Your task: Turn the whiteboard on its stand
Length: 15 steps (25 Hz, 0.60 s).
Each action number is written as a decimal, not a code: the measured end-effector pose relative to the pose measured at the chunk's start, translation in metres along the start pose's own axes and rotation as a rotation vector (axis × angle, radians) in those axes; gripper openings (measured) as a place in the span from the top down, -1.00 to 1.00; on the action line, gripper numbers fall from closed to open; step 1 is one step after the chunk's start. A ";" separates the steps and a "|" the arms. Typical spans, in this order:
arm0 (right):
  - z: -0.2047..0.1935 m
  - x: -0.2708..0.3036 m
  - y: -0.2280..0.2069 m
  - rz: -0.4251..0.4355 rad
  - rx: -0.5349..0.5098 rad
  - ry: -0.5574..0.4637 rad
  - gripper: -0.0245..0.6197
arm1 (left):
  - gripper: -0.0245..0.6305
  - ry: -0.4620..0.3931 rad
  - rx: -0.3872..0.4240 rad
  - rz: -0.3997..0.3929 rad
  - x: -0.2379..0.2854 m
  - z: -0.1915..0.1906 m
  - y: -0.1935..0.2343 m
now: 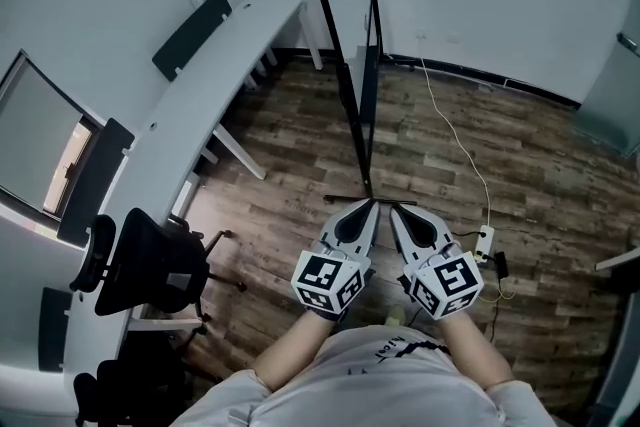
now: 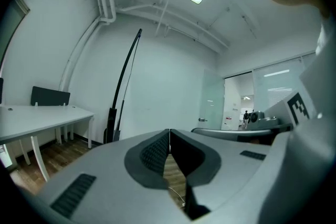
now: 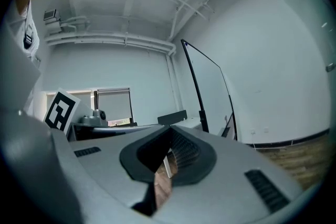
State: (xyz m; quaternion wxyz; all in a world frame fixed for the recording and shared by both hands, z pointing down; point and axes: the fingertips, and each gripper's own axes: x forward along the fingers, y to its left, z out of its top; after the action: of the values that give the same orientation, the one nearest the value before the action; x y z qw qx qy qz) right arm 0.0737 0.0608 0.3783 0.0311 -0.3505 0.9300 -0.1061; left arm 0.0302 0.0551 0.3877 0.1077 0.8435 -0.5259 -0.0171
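The whiteboard stands edge-on ahead of me, a thin black-framed panel running down to its stand foot on the wood floor. In the left gripper view the whiteboard shows as a curved black edge against the wall; in the right gripper view the whiteboard rises just ahead. My left gripper and right gripper are held side by side, level, tips close to the stand's base. Both are shut with nothing between the jaws, as the left gripper and right gripper show in their own views.
A long white desk runs along the left wall with dark panels on it and a black office chair beside it. A white cable leads to a power strip on the floor at right. A glass partition lies to the right.
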 end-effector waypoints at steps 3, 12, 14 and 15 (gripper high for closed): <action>0.000 -0.004 -0.010 0.003 0.014 -0.003 0.89 | 0.89 0.008 0.001 0.032 0.005 -0.003 0.000; 0.002 0.012 -0.028 0.016 0.026 -0.010 0.89 | 0.88 0.024 0.005 0.078 0.031 -0.008 0.025; 0.003 0.022 -0.034 0.014 0.022 -0.012 0.89 | 0.88 0.026 0.000 0.079 0.041 -0.009 0.035; 0.004 0.028 -0.037 0.012 0.018 -0.015 0.89 | 0.88 0.027 -0.003 0.079 0.047 -0.010 0.042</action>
State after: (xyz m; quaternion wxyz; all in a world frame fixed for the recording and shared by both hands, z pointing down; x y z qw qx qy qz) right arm 0.0769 0.0142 0.3830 0.0418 -0.3456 0.9307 -0.1119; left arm 0.0158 -0.0025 0.4098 0.1167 0.8222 -0.5571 -0.0023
